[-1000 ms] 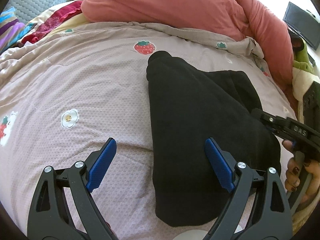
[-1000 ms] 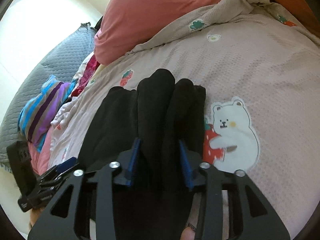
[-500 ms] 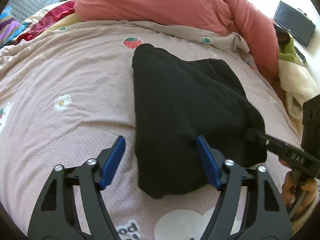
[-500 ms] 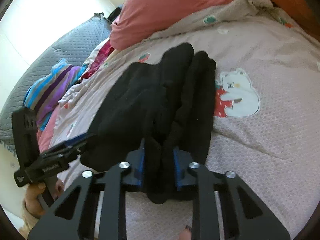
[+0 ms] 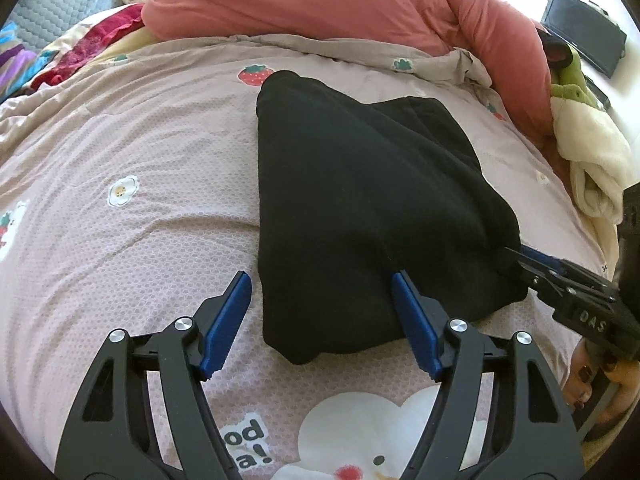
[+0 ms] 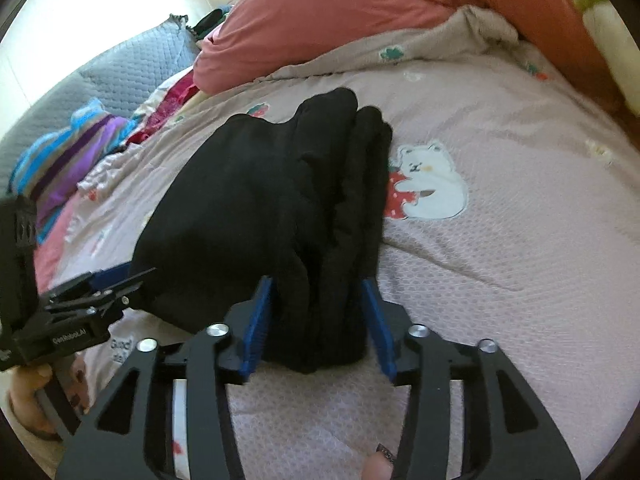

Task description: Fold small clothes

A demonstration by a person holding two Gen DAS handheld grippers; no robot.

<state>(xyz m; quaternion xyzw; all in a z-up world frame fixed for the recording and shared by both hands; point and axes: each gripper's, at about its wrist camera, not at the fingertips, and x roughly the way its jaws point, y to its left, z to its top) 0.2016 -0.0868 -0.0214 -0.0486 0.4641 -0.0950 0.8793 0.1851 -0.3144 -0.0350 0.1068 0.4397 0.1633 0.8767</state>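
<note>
The right gripper (image 6: 316, 320) has loosened, its blue pads now wider apart around the bunched edge of the black garment (image 5: 360, 200). The left gripper (image 5: 320, 316) has drawn back toward the garment's near corner.

We saw the folded black fleece garment (image 5: 360, 208) lying on the pinkish cartoon-print quilt (image 5: 140, 208), the bulky salmon-red duvet (image 5: 340, 4) heaped behind it, our left gripper (image 5: 322, 320) before its near corner, our right gripper (image 6: 320, 320) around its right end
</note>
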